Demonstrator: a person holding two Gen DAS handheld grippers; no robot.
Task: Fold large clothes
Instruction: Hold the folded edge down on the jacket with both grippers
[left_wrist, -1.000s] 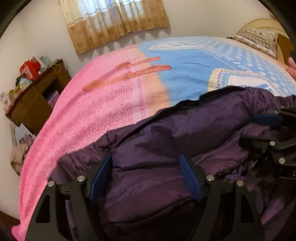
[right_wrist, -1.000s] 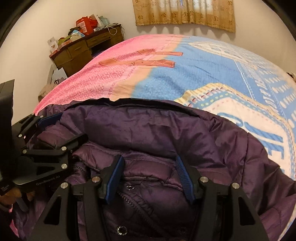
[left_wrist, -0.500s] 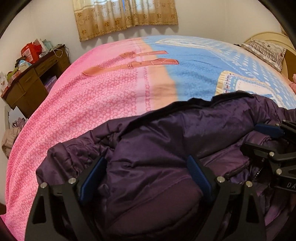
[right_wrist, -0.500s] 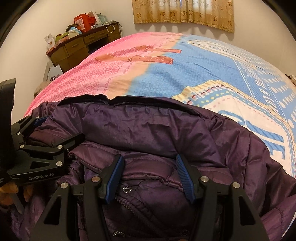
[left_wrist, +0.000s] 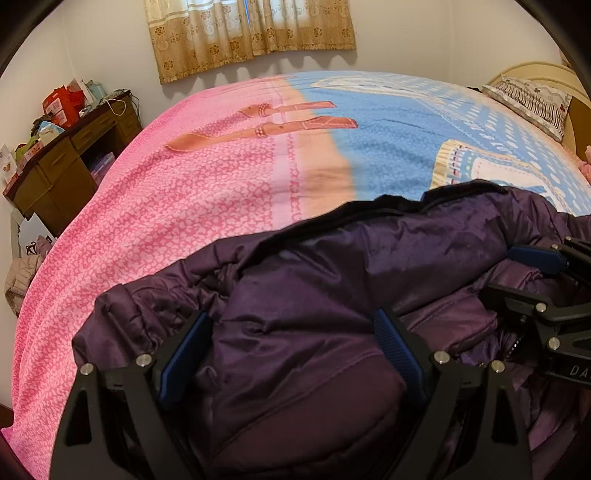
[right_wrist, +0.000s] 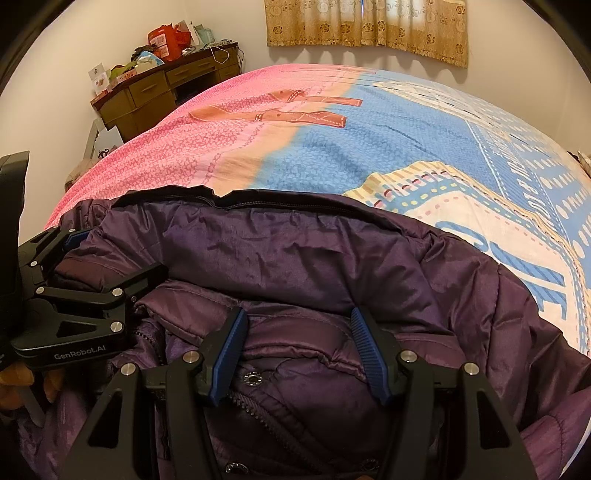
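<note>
While a purple down jacket (left_wrist: 314, 332) lies bunched on the bedspread (left_wrist: 184, 206), both grippers hang over it.

The left gripper (left_wrist: 291, 347) has its fingers spread wide, a sleeve fold between them but unpinched. The right gripper (right_wrist: 295, 350) stands half open astride the quilted front, whether its pads press the fabric cannot be told. Beyond the fingertips, bare bedspread reaches a cluttered wooden desk (right_wrist: 159, 92), a curtain (left_wrist: 251, 33) and a pillow (left_wrist: 532, 99).
</note>
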